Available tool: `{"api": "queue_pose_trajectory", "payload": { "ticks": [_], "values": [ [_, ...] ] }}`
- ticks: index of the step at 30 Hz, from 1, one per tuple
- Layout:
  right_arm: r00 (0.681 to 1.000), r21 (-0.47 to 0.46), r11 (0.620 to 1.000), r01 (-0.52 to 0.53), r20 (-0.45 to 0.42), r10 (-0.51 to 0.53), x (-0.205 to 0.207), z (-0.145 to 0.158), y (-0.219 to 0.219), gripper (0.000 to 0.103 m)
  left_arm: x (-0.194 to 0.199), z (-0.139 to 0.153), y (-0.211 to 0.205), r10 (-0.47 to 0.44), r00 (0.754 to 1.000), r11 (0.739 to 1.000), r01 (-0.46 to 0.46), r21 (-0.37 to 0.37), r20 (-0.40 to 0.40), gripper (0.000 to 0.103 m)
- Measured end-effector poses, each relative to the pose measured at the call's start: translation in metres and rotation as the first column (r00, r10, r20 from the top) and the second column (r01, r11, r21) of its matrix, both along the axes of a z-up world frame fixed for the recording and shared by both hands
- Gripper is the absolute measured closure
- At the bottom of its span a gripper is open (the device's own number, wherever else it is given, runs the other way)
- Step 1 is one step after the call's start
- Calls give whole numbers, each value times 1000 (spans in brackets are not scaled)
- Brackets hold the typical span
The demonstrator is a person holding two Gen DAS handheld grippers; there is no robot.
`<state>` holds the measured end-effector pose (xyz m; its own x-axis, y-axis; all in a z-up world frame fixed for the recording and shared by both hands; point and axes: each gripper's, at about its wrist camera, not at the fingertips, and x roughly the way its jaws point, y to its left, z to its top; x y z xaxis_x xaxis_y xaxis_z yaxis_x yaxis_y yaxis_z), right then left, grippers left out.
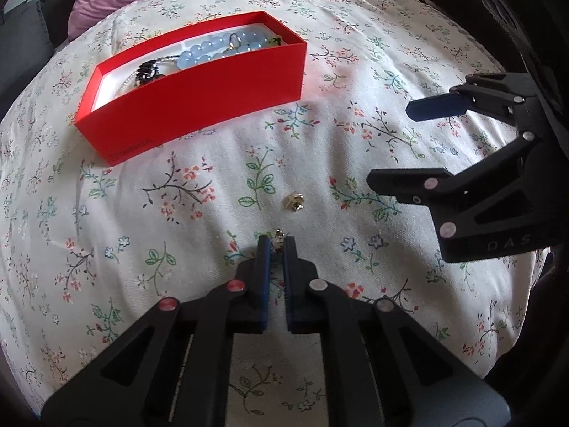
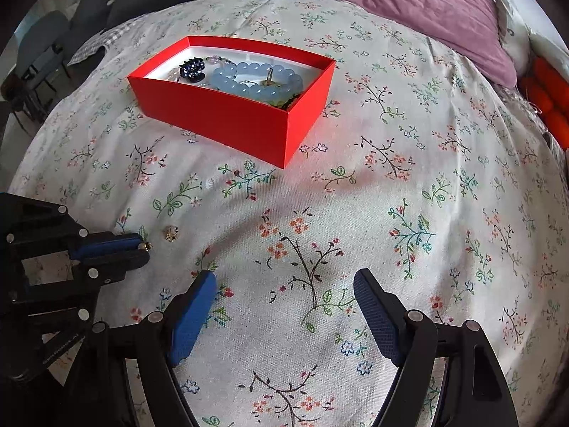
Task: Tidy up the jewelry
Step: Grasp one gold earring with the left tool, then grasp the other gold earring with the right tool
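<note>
My left gripper (image 1: 277, 240) is down at the floral bedspread, its blue pads pinched on a small gold earring (image 1: 279, 235) that pokes out at the tips; in the right wrist view this gripper (image 2: 144, 248) sits at the left. A second small gold earring (image 1: 295, 202) (image 2: 170, 233) lies loose on the cloth just beyond it. The red box (image 1: 199, 99) (image 2: 227, 121) stands farther back and holds a pale blue bead bracelet (image 1: 213, 48) (image 2: 249, 74) and a dark brooch (image 1: 147, 71) (image 2: 193, 67). My right gripper (image 2: 284, 277) (image 1: 389, 144) hovers open over bare cloth, holding nothing.
The bedspread (image 2: 391, 213) covers a soft bed. A mauve pillow (image 2: 391, 0) lies behind the box, and something orange (image 2: 547, 89) sits at the far right edge. Dark chairs (image 2: 46, 42) stand beyond the bed's left side.
</note>
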<state>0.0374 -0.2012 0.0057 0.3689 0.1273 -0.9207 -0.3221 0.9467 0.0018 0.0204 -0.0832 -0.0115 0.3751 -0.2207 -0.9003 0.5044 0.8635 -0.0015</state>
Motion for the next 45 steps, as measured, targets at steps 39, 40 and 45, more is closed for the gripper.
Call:
{"api": "queue_pose_trajectory", "payload": {
  "ticks": [39,40,45],
  "values": [
    [979,150,968,-202,35,199,5,-20,69,76,19,16,55,160,986,985,-162,-60,-42,95],
    [980,150,968,-200,34,197,6,-20,69,77,19,16,54,159,986,985,-161,-60,-42,95],
    [980,153,968,-198,35,195,7,-21,71,83,20,15,53,159,986,985,-161,-58,-44,95]
  ]
}}
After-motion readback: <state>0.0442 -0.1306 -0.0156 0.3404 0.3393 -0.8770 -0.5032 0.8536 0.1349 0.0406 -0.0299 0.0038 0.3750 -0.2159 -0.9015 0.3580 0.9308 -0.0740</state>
